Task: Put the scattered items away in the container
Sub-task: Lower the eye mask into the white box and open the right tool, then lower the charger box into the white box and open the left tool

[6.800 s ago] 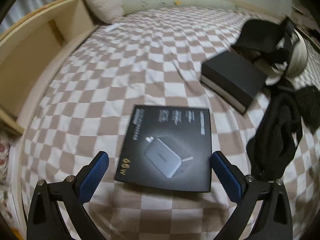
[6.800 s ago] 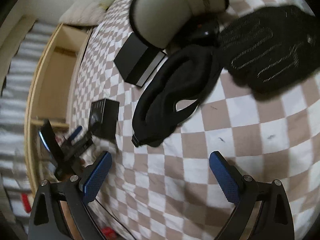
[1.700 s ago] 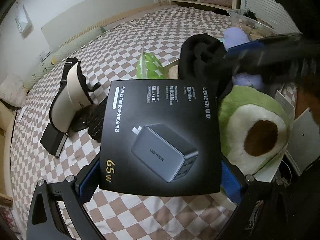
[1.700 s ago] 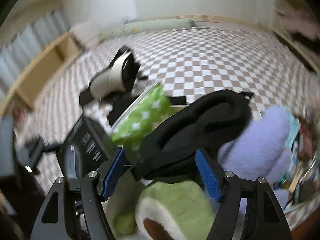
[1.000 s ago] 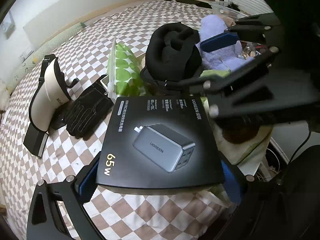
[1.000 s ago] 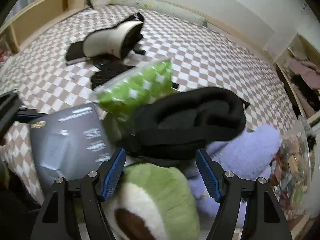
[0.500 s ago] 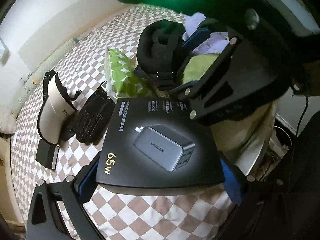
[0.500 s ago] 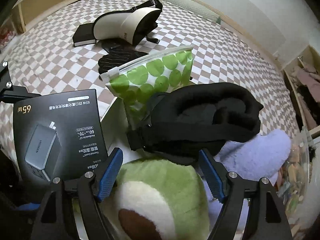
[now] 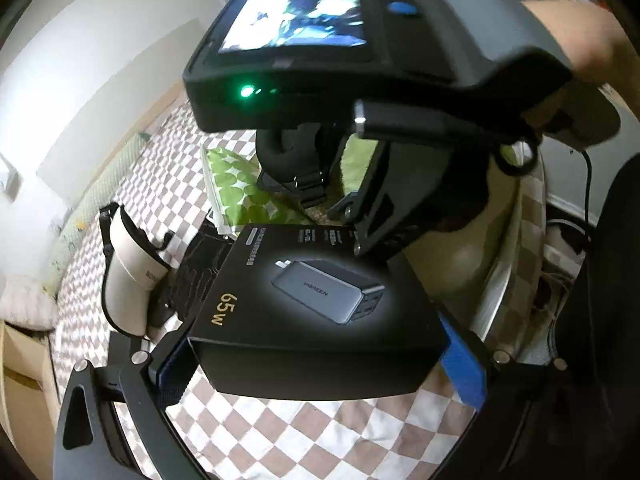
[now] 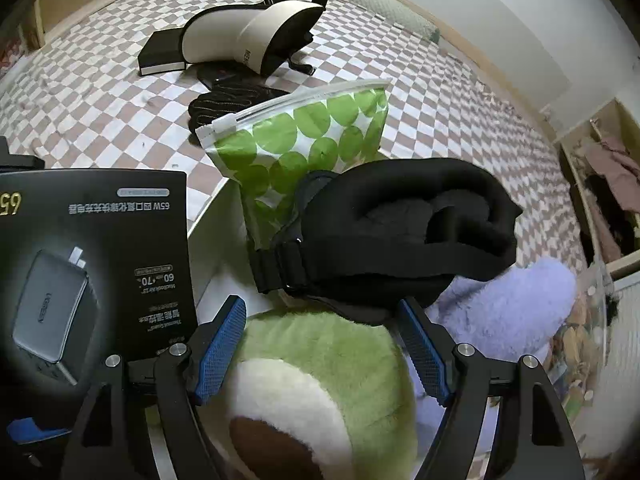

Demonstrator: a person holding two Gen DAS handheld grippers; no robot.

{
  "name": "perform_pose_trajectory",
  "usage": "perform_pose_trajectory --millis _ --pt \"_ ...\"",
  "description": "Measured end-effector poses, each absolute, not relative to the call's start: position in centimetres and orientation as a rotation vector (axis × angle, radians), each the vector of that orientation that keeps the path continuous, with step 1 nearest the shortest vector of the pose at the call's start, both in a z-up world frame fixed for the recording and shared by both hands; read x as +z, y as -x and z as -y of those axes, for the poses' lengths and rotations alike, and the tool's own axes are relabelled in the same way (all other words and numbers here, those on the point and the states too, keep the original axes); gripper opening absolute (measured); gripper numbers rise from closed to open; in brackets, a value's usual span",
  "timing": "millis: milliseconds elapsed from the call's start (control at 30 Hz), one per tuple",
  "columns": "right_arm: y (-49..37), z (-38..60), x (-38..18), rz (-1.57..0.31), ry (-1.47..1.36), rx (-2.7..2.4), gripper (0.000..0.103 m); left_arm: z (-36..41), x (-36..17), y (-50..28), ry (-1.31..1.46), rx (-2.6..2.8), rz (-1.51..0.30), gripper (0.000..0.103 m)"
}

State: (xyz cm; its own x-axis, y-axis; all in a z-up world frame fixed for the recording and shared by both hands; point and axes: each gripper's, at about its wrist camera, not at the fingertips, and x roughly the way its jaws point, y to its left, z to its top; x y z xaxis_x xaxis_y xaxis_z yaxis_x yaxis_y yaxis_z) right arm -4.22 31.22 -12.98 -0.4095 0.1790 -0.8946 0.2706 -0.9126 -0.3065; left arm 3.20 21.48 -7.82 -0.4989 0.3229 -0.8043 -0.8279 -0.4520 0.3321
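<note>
My left gripper (image 9: 318,364) is shut on a black 65 W charger box (image 9: 320,292), held flat above the checked bed. In the right wrist view that box (image 10: 92,264) hangs at the left rim of the white container (image 10: 204,216). My right gripper (image 10: 322,308) is shut on a black padded brace (image 10: 400,232) with a strap, low over the container. Under it lie a green avocado plush (image 10: 304,392), a purple plush (image 10: 512,304) and a green-dotted zip pouch (image 10: 304,136). In the left wrist view the brace (image 9: 288,148) shows just below the right tool's lit screen (image 9: 296,20).
On the bed beyond the container lie a white headset with black straps (image 10: 256,40), a flat black box (image 10: 160,56) and black gloves (image 10: 232,100). A person's hand (image 9: 580,40) grips the right tool. Wooden shelves (image 10: 600,184) stand at the far right.
The charger box went from lying on the bed to being carried to the container. The right gripper brought the brace over the plush toys and now crosses close in front of the left camera.
</note>
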Motion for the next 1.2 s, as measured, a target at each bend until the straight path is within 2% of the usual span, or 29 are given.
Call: perform_pose_trajectory --millis 567,667,767,933,1000,1200 --pt "4.5 -32.7 -12.9 -0.566 -1.707 -2.539 0.078 -22.3 -8.2 -2.8 0.848 1.962 -0.914 0.103" --pt "3.6 -33.3 -11.1 -0.407 -1.628 -2.492 0.078 -22.6 -8.7 -2.4 0.862 1.952 -0.926 0.103" --pt "2.5 -33.0 -10.2 -0.351 -1.539 -2.42 0.079 -22.8 -8.6 -2.0 0.878 1.946 -0.911 0.103" --pt "0.9 -31.5 -9.6 -0.368 -1.417 -2.362 0.087 -23.0 -8.7 -1.5 0.888 1.938 -0.893 0.103" --pt "0.7 -31.5 -9.4 -0.338 -1.389 -2.349 0.096 -23.0 -8.8 -1.5 0.879 1.942 -0.895 0.103" --pt "0.5 -31.2 -9.5 -0.317 -1.356 -2.342 0.101 -23.0 -8.9 -1.7 0.864 1.947 -0.896 0.103"
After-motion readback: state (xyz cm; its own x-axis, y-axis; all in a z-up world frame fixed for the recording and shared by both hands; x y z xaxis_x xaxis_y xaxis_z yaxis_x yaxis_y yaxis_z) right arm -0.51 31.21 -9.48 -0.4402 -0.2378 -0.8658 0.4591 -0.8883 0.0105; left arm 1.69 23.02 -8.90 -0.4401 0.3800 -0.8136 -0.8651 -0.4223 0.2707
